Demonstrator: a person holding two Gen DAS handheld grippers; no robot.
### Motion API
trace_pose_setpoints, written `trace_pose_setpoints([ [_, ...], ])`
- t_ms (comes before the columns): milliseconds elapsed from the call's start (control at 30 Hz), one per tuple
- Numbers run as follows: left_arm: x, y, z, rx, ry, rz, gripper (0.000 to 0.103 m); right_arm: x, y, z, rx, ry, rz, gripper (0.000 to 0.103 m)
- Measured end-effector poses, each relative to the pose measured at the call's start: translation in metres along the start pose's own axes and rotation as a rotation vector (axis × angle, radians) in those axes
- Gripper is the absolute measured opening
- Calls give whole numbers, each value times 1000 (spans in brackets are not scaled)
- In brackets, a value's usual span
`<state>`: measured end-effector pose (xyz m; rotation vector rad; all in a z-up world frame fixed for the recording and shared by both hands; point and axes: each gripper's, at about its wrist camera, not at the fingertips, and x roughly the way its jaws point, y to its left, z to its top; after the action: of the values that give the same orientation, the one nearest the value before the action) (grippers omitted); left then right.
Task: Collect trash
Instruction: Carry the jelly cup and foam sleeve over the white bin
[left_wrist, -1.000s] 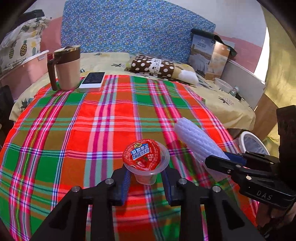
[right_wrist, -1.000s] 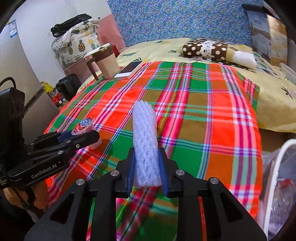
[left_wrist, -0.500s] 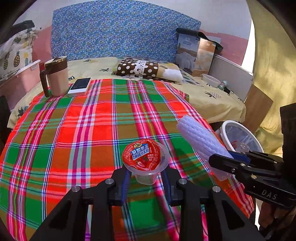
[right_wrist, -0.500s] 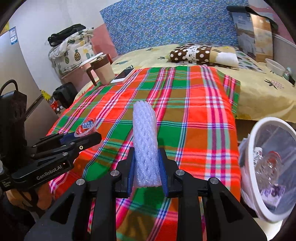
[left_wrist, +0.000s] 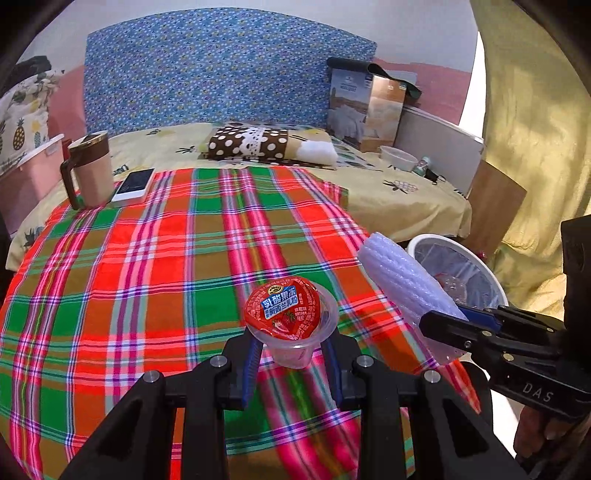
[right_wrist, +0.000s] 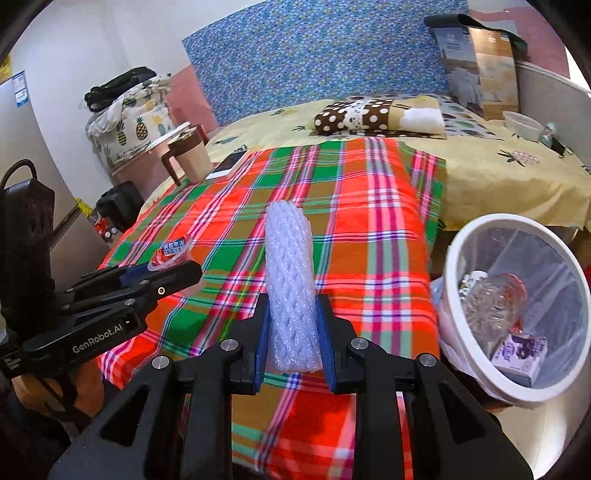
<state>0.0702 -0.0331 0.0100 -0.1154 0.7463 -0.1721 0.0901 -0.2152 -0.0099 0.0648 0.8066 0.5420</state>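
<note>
My left gripper is shut on a clear jelly cup with a red foil lid and holds it above the plaid cloth. It also shows in the right wrist view. My right gripper is shut on a white foam net sleeve, which points forward over the cloth; it also shows in the left wrist view. A white trash bin with a clear liner stands to the right of the table, with a crushed bottle and a small carton inside. It shows in the left wrist view too.
A red-green plaid cloth covers the table. A brown-lidded mug and a phone sit at its far left. Behind is a bed with a dotted pillow, a paper bag and a bowl.
Both grippers have pulled back and to the right with their items still held. The trash bin has come into fuller view on the right.
</note>
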Motion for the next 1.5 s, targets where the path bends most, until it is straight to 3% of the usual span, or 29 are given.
trace_pose_setpoints([
  [367, 15, -44, 12, 69, 3, -66, 31, -23, -33, -7, 64, -49, -72, 26],
  [800, 48, -115, 30, 171, 19, -198, 31, -57, -93, -18, 194, -108, -209, 26],
  [1500, 107, -212, 41, 264, 100, -405, 31, -66, -154, -33, 341, -93, -346, 26],
])
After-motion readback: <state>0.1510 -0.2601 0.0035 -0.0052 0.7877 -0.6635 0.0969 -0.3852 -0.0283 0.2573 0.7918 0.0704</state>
